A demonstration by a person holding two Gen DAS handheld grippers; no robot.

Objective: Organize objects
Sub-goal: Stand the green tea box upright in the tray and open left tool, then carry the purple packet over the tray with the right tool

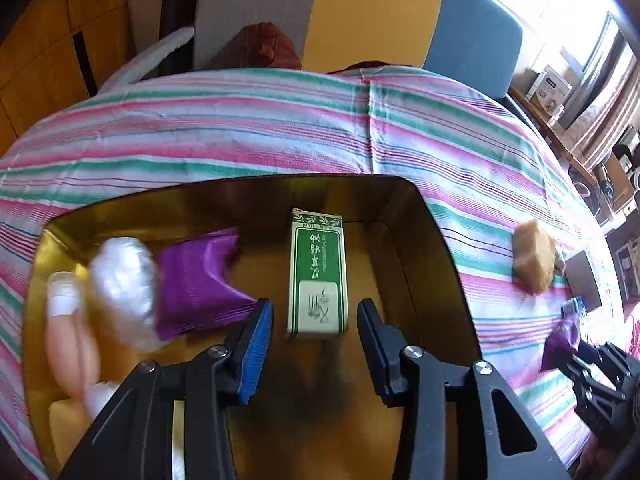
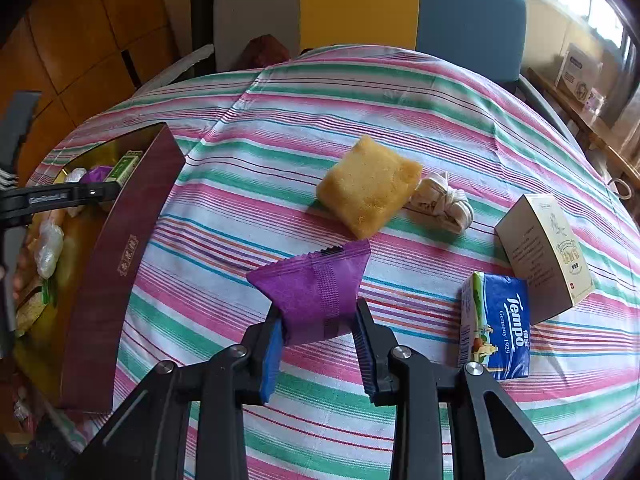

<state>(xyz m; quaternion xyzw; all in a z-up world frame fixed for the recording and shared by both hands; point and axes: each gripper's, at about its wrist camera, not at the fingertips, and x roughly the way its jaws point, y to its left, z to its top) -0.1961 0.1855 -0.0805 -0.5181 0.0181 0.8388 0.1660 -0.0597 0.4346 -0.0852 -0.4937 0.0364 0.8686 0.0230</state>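
My left gripper (image 1: 316, 328) is open over the gold-lined box (image 1: 436, 248). A green and white carton (image 1: 318, 272) lies in the box between its fingers, untouched. A purple packet (image 1: 200, 280) and a clear wrapped item (image 1: 124, 284) lie to its left in the box. My right gripper (image 2: 316, 340) is shut on a second purple packet (image 2: 316, 292) just above the striped cloth. The box with its dark red wall (image 2: 116, 264) stands at the left in the right wrist view.
On the striped tablecloth (image 2: 400, 120) lie a yellow sponge (image 2: 368, 188), a knotted white cord (image 2: 444, 200), a blue Tempo tissue pack (image 2: 496, 328) and a cream carton (image 2: 544, 252). Chairs (image 2: 468, 12) stand behind the table. A shelf (image 1: 560, 120) with boxes is at right.
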